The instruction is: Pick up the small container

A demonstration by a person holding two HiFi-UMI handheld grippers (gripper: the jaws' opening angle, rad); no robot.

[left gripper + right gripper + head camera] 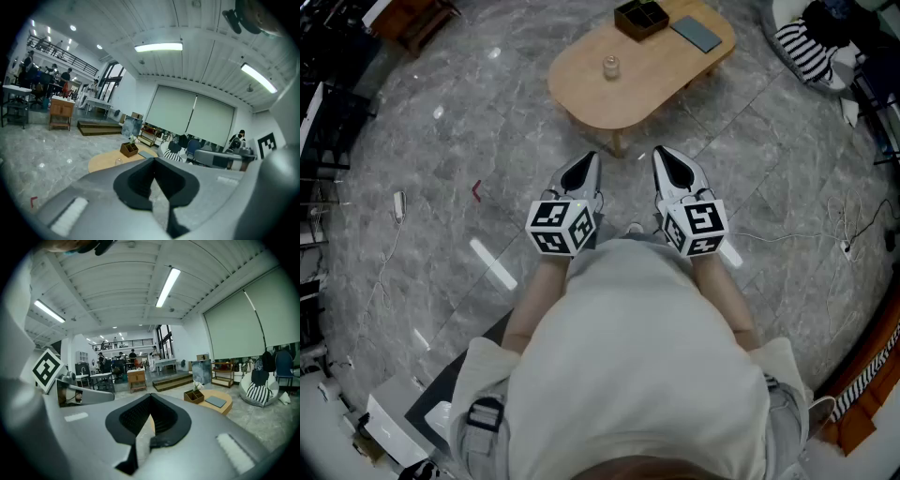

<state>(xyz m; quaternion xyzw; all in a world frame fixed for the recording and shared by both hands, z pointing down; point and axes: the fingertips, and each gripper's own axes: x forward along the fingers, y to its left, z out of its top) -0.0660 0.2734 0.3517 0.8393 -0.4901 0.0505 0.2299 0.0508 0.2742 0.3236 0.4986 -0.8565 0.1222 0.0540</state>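
Observation:
The small container [610,67] is a clear glass jar standing on a low oval wooden table [581,89], well ahead of both grippers. In the left gripper view the small container [118,161] shows tiny on the table [101,163]. My left gripper [587,165] and right gripper [666,157] are held side by side near the person's chest, pointing at the table, far short of it. Both are shut with nothing between the jaws. In the right gripper view the right gripper [151,398] hides the jar.
A dark brown organiser box [641,18] and a grey-blue pad [697,33] lie at the table's far end. A striped cushion [802,52] sits at the right. Cables [853,239] run over the marble floor at the right, and a white item [398,204] lies at the left.

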